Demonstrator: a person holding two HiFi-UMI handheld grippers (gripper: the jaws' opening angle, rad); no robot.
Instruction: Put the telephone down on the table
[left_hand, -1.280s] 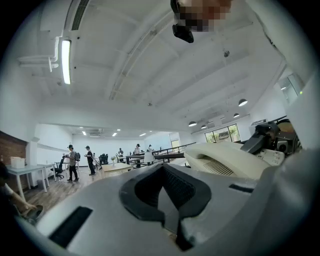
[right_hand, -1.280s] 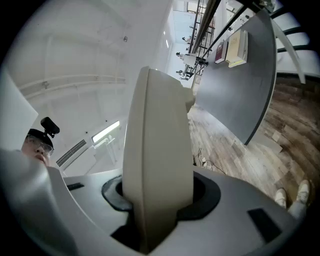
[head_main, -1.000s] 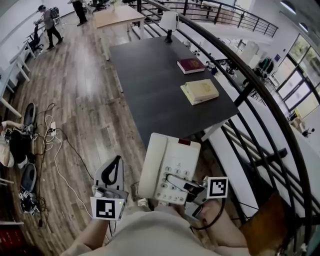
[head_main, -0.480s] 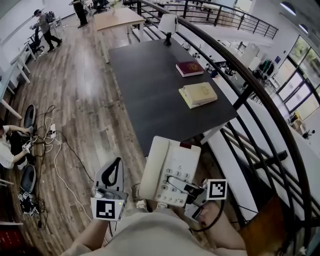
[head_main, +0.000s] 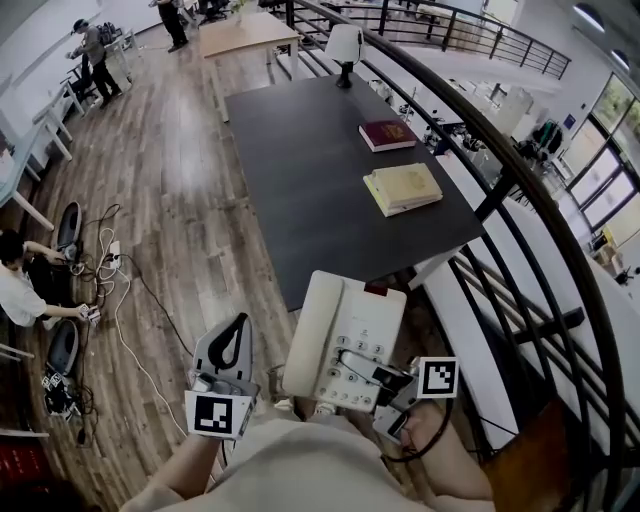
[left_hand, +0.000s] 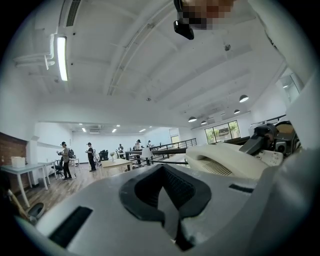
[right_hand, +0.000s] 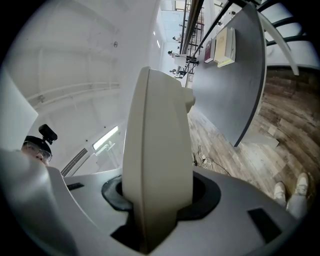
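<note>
A cream desk telephone (head_main: 343, 338) with its handset on the left side hangs in the air short of the near end of the dark table (head_main: 310, 170). My right gripper (head_main: 372, 378) is shut on the phone's near edge by the keypad. In the right gripper view the telephone (right_hand: 157, 145) stands edge-on between the pads of the right gripper (right_hand: 159, 202), with the table (right_hand: 235, 85) ahead. My left gripper (head_main: 228, 348) is beside the phone on its left, shut and empty. In the left gripper view the left gripper (left_hand: 164, 197) has its jaws together, and the telephone (left_hand: 225, 162) lies to the right.
On the table's right side lie a yellowish book (head_main: 403, 187) and a dark red book (head_main: 388, 135); a white lamp (head_main: 343, 45) stands at the far end. A black railing (head_main: 520, 190) runs along the right. Cables (head_main: 115, 300) and a seated person (head_main: 25, 290) are on the wooden floor at left.
Both grippers and the telephone have drifted a little toward the table. The right gripper's hold on the phone is unchanged, and the left gripper stays shut.
</note>
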